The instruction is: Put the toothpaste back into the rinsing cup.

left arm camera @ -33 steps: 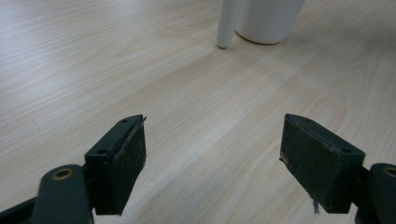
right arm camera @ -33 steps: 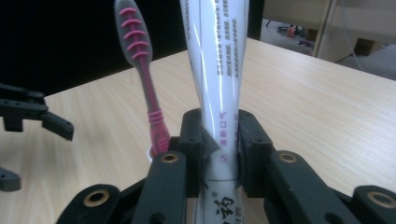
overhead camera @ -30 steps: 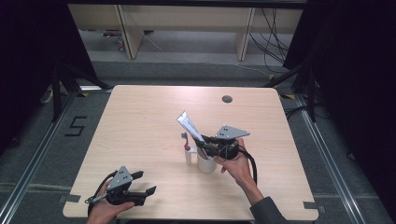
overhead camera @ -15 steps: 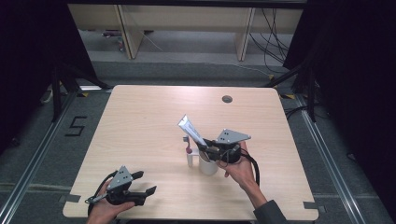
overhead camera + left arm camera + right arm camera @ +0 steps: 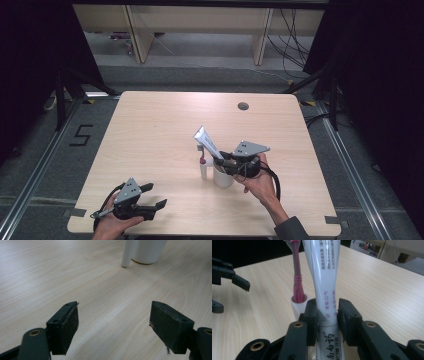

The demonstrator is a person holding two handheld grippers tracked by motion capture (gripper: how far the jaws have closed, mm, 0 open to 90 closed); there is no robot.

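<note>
A: Where do we stand in the work shown here?

B: We see the right claw clenched on a toothpaste tube, whose lower end sits inside the white cup near the middle of the surface. We judge the placing nearly done: the tube is in the cup but not yet let go. The jaws have just been opening a little, the tube between them.

A: And what is left?

B: Releasing the tube and drawing the claw away. The left claw (jaws wide apart, nothing between them) rests near the front left edge.

A: How does the tube look?

B: White, flat-ended, printed with purple characters, leaning up and to the left. A pink toothbrush stands in a small white holder just beside the cup.
</note>
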